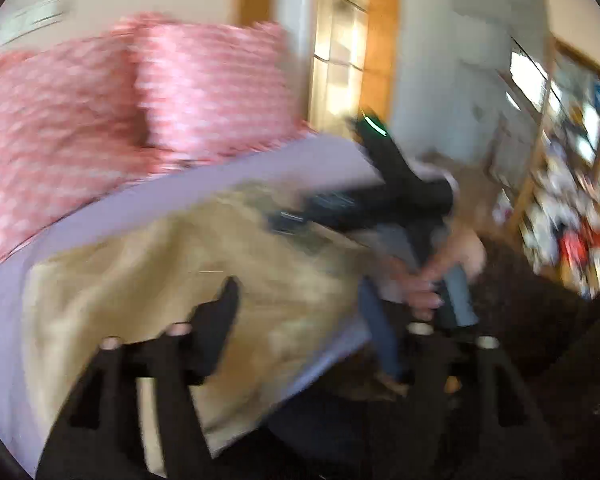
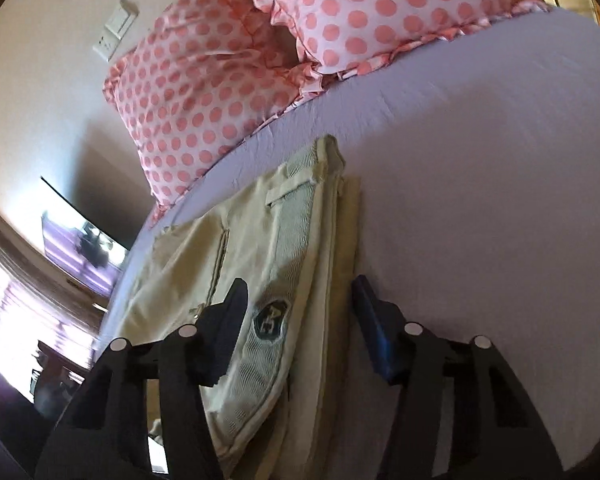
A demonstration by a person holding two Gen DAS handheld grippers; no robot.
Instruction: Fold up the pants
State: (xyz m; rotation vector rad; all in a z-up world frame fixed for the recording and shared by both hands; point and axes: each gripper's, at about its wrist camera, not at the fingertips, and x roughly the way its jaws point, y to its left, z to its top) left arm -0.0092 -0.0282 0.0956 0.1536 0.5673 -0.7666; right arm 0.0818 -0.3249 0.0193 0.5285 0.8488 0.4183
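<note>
Beige pants point(image 2: 260, 280) lie folded on the lavender bed sheet point(image 2: 480, 200), the waistband with a dark label patch point(image 2: 270, 322) facing up. My right gripper point(image 2: 298, 308) is open just above the waistband end, one finger over the cloth, the other over the sheet. In the blurred left wrist view the pants point(image 1: 180, 280) lie near the bed's edge. My left gripper point(image 1: 336, 300) is open above them and holds nothing. The right gripper's black body point(image 1: 380, 200) and the hand holding it show beyond the pants.
Two pink polka-dot pillows point(image 2: 260, 60) lean at the head of the bed point(image 1: 240, 168). A wall with a switch plate point(image 2: 116, 28) stands behind them. A wooden door point(image 1: 352, 40) and a cluttered shelf point(image 1: 572, 180) are to the right. Dark floor point(image 1: 520, 340) lies beside the bed.
</note>
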